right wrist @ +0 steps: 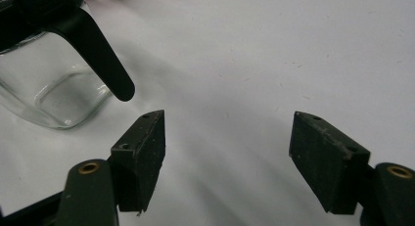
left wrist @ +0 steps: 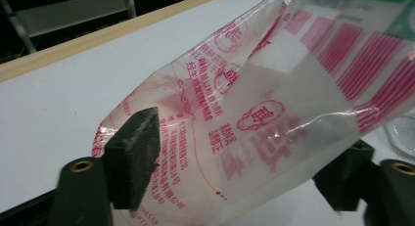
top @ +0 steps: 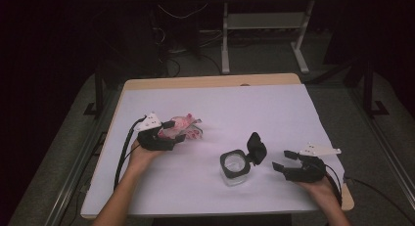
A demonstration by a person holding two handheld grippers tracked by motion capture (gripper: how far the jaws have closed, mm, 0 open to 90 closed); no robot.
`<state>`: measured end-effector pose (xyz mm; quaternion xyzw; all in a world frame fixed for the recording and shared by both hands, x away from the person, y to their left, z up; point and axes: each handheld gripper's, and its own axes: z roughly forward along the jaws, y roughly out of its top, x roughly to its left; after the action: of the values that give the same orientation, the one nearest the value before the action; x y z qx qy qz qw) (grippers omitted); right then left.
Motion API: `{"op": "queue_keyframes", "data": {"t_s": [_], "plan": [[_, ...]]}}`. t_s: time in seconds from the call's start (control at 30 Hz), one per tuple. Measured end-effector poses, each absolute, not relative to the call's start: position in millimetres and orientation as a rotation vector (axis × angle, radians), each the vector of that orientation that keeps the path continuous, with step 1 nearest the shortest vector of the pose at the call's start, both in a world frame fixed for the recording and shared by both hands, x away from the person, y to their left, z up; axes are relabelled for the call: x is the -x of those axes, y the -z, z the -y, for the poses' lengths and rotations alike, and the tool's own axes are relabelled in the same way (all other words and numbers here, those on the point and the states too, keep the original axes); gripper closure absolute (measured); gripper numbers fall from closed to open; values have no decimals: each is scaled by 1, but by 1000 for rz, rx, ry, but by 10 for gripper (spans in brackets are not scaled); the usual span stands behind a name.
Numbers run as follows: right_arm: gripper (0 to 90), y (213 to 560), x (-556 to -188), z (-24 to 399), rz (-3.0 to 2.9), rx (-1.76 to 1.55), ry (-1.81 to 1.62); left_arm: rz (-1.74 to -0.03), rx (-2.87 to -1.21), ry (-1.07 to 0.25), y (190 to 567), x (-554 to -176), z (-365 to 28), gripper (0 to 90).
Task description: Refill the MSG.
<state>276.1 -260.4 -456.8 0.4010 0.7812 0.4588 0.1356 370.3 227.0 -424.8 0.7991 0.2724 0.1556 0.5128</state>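
— On the table's left side, what is gripped?
— A clear bag [left wrist: 235, 118] printed with red Chinese text and stripes lies between the left gripper [top: 172, 130] jaws, seemingly pinched for lifting.
— And the right gripper [right wrist: 227, 147]?
— Its jaws are spread, empty, parked beside the open-lidded jar [top: 235, 167], probably awaiting filling.
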Motion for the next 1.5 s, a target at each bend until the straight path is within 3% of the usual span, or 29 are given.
{"op": "queue_keyframes", "data": {"t_s": [0.43,0.8,1.1,1.4,1.5], "plan": [[291,457,-276,260,-2266,-1167,-1324,-692,-1916,-361,430,-374,-231,516],[291,457,-277,260,-2266,-1163,-1324,-707,-1918,-349,433,-378,-235,884],[291,457,-276,260,-2262,-1166,-1327,-696,-1945,-336,429,-381,-235,891],[291,457,-276,260,-2264,-1167,-1324,-693,-1937,-316,432,-387,-227,792],[291,457,-276,260,-2262,-1166,-1328,-694,-1927,-312,434,-389,-228,829]]}}
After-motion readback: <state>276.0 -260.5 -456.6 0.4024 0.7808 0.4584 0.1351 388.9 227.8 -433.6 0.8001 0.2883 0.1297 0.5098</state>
